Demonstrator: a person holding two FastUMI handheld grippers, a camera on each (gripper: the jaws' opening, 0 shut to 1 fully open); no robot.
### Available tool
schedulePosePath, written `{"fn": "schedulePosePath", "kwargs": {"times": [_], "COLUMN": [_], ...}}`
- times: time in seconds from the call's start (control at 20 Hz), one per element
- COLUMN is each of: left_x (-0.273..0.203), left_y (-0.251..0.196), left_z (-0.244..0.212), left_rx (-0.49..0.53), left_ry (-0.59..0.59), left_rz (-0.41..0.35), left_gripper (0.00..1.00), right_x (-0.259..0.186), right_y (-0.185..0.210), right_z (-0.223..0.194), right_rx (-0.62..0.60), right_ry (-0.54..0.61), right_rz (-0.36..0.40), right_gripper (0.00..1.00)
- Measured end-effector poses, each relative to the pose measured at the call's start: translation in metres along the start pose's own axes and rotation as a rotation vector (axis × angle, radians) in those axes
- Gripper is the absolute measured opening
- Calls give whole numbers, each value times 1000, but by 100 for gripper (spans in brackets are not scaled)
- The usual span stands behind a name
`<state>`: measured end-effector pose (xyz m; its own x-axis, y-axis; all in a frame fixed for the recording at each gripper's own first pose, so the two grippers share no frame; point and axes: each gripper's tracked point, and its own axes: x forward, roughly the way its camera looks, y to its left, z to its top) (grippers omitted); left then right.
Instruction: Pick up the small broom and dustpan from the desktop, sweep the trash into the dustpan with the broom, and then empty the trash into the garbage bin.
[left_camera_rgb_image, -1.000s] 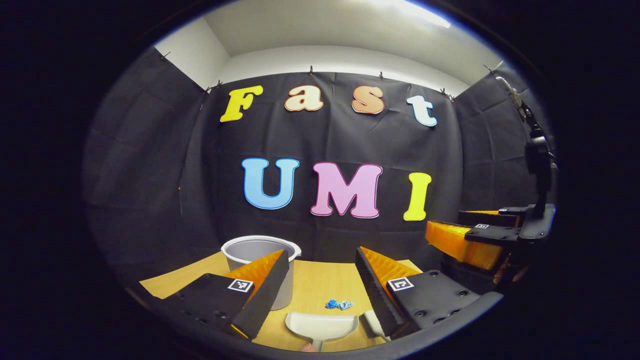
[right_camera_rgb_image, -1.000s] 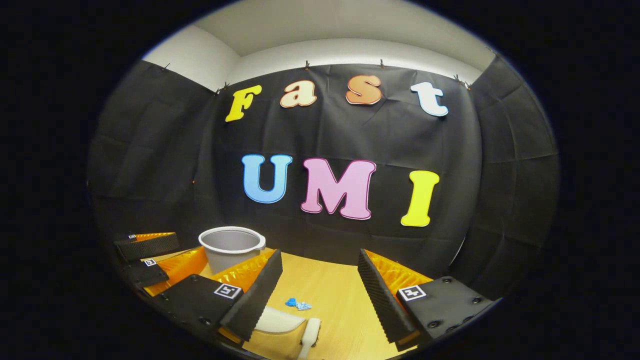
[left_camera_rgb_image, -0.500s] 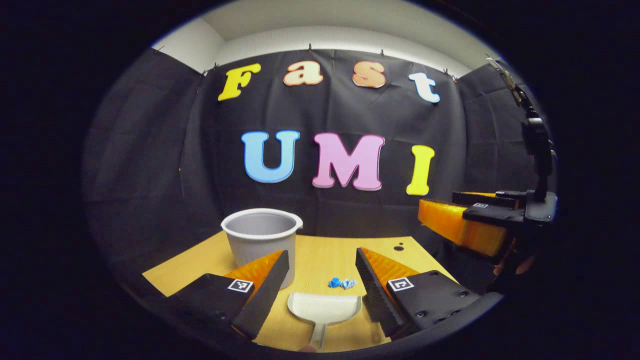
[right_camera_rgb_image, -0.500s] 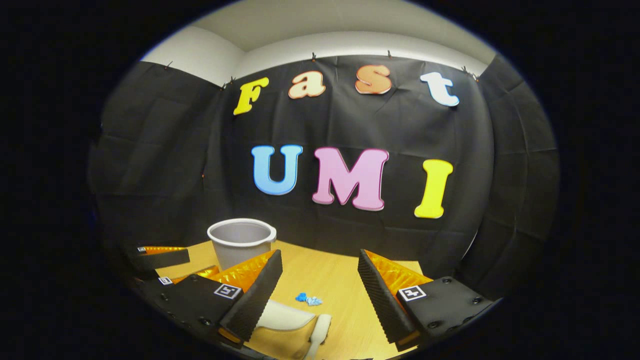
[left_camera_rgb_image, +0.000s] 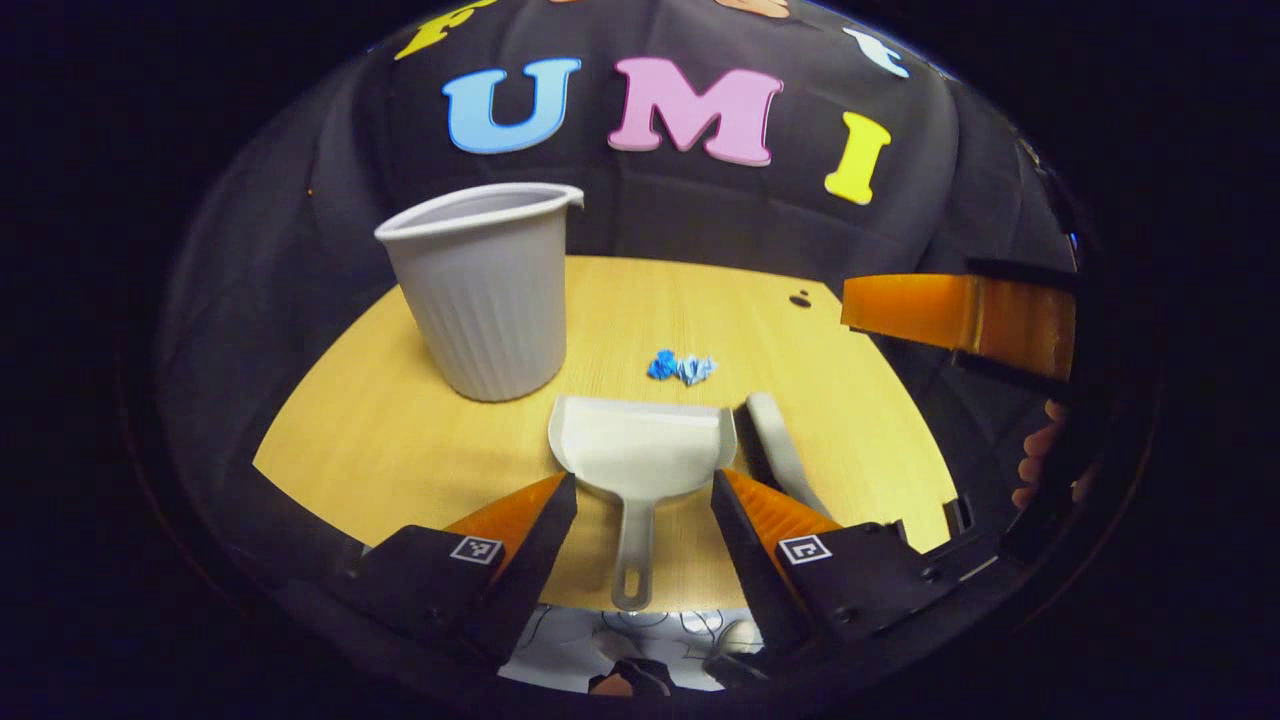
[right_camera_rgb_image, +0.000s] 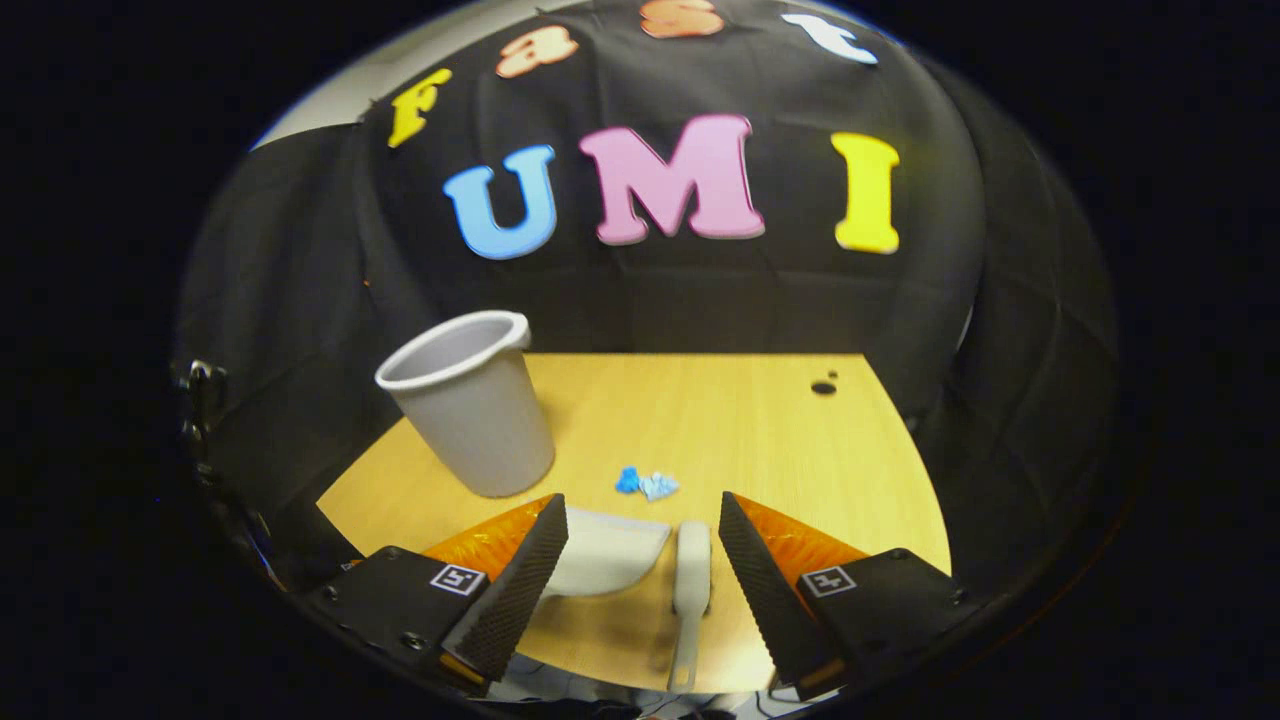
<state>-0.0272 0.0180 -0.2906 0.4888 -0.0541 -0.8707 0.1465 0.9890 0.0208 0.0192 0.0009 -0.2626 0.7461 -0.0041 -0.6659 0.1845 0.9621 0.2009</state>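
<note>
No brand, number or label can be read on anything. The only signs are small square black-and-white coded markers, not legible as text: one on each finger of the left gripper (left_camera_rgb_image: 640, 505) in the left gripper view, and one on each finger of the right gripper (right_camera_rgb_image: 642, 530) in the right gripper view. The garbage bin (left_camera_rgb_image: 485, 290), dustpan (left_camera_rgb_image: 640, 455) and broom (right_camera_rgb_image: 690, 575) carry no visible writing.
</note>
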Motion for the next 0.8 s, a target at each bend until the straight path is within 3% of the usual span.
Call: {"fn": "schedulePosePath", "kwargs": {"times": [0.25,0.3,0.35,0.6,0.75,0.8], "left_x": [35,42,48,78,83,82], "left_y": [13,16,16,20,23,23], "left_z": [-24,-29,-33,-50,-46,-43], "left_rx": [15,34,46,-34,-49,-48], "left_ry": [182,217,254,453,488,498], "left_rz": [-17,-28,-49,-111,-88,-71], "left_gripper": [83,83,83,83,83,83], "right_x": [32,36,41,72,89,91], "right_y": [-16,-13,-14,-30,-43,-44], "right_z": [-68,-80,-90,-138,-163,-172], "right_rx": [74,64,38,10,-15,7], "right_ry": [231,277,312,464,589,640], "right_rz": [-98,-108,-116,-206,-226,-229], "right_gripper": [95,89,95,96,96,92]}}
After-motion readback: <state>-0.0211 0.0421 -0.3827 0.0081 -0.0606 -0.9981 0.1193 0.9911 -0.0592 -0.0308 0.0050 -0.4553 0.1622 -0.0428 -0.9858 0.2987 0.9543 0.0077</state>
